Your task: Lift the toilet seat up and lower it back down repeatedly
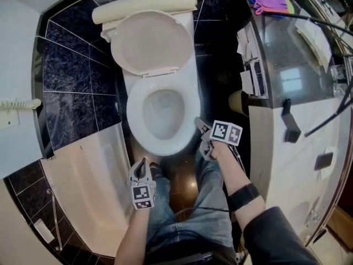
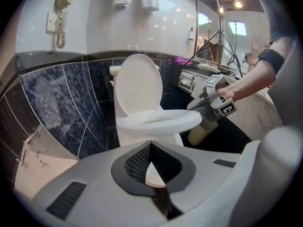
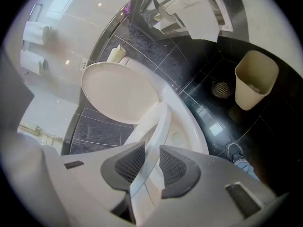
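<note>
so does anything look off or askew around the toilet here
Nothing spilled or damaged. The toilet seat hangs partly raised off the bowl, but only because the right gripper is clamped on its rim. The lid stands upright.

A bathroom, with a toilet (image 1: 157, 73), a bathtub (image 1: 83, 167) and dark wall tiles (image 1: 71, 65).

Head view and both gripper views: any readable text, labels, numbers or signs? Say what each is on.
No text can be read in any view.
Marker cube on the left gripper: black-and-white squares, no letters.
Marker cube on the right gripper: the same, no letters.
Boxes by the counter: print too small to read.
Wall plate: too small to read.
</note>
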The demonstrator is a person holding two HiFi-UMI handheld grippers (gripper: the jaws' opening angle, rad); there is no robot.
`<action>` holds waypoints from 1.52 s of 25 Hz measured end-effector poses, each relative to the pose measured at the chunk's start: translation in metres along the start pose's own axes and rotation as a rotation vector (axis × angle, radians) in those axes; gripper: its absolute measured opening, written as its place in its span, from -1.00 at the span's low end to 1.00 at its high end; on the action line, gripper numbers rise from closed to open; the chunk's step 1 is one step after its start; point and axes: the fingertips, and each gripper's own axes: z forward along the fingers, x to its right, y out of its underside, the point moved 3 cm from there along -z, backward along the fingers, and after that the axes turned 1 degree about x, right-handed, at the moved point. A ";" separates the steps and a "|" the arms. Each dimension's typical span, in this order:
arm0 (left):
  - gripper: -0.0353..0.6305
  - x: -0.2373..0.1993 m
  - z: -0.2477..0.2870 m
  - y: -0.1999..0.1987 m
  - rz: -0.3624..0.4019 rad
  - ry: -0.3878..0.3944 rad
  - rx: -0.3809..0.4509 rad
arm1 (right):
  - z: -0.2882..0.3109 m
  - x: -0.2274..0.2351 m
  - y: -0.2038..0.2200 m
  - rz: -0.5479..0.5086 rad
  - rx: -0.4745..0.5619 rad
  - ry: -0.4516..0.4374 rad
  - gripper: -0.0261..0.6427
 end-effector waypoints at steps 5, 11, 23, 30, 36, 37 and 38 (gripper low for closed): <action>-0.89 0.019 0.032 -0.009 -0.112 0.039 -0.034 | -0.006 -0.025 -0.022 -0.021 0.001 -0.004 -0.59; -0.89 0.017 0.047 -0.075 -0.166 0.013 0.056 | -0.011 -0.044 -0.038 -0.031 -0.023 -0.003 -0.59; -0.89 -0.008 0.057 -0.154 -0.228 -0.081 0.115 | -0.034 -0.105 -0.094 -0.135 0.004 -0.084 -0.72; -0.89 -0.024 0.070 -0.211 -0.172 -0.107 0.165 | -0.068 -0.133 -0.129 -0.302 0.092 -0.057 -0.88; -0.89 -0.046 0.092 -0.270 -0.142 -0.126 0.235 | -0.094 -0.154 -0.145 -0.508 0.164 -0.042 -0.88; -0.89 -0.050 0.097 -0.279 -0.132 -0.129 0.247 | -0.096 -0.157 -0.147 -0.535 0.172 -0.043 -0.88; -0.89 -0.053 0.102 -0.288 -0.121 -0.132 0.259 | -0.097 -0.159 -0.149 -0.558 0.178 -0.043 -0.88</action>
